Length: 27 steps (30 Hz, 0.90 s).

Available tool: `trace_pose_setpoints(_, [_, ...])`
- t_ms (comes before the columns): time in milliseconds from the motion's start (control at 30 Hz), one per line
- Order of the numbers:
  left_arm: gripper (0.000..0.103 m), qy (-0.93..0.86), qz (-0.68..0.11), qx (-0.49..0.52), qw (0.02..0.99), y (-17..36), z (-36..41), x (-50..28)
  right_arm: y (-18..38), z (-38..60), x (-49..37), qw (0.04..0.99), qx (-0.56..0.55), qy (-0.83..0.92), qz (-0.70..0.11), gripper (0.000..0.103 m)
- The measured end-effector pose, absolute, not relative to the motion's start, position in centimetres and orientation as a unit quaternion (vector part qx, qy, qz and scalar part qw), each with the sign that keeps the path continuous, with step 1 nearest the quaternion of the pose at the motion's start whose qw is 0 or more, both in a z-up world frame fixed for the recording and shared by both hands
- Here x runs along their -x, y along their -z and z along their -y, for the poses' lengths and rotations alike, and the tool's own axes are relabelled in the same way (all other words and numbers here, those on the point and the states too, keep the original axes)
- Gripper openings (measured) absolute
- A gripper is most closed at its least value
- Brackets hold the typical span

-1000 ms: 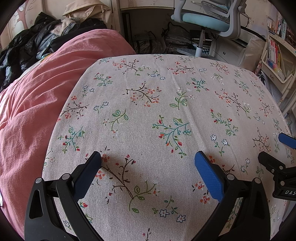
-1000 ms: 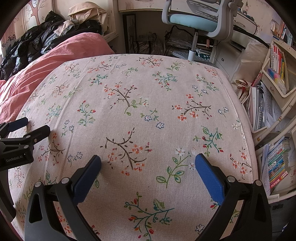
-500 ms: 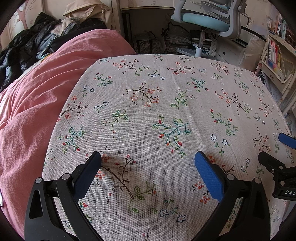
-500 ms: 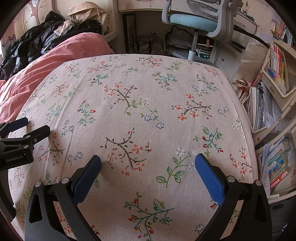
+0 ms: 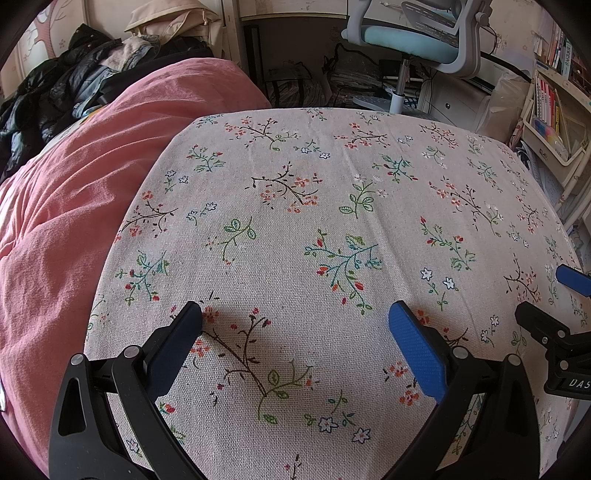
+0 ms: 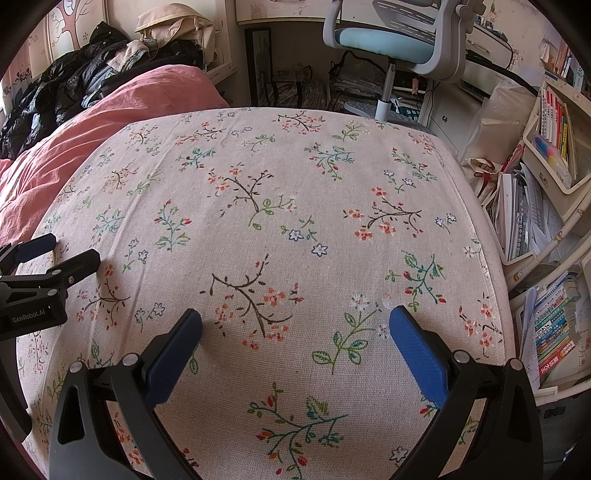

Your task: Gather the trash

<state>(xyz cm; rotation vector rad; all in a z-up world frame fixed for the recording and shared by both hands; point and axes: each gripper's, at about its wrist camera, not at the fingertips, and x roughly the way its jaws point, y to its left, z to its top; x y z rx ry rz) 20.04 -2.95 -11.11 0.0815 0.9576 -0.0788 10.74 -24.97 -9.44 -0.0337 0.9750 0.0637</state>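
My left gripper (image 5: 295,314) is open and empty, low over a table covered with a floral cloth (image 5: 332,184). My right gripper (image 6: 295,317) is open and empty over the same floral cloth (image 6: 295,177), to the right of the left one. The right gripper's tips show at the right edge of the left wrist view (image 5: 554,295). The left gripper's tips show at the left edge of the right wrist view (image 6: 55,254). No trash item shows on the cloth in either view.
A pink duvet (image 5: 74,203) lies left of the table with dark clothes (image 5: 44,96) piled behind. A light blue office chair (image 5: 410,33) stands beyond the far edge. Shelves with books and papers (image 6: 535,221) stand close on the right.
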Motion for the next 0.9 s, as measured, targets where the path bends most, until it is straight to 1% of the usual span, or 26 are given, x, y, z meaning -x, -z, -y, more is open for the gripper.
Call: trace_pose_setpoints(900, [0.097, 0.038, -0.461, -0.039, 0.886, 11.1, 2.93, -20.03, 9.42, 24.97, -10.86, 0.883, 0.016, -0.031, -0.468, 0.097])
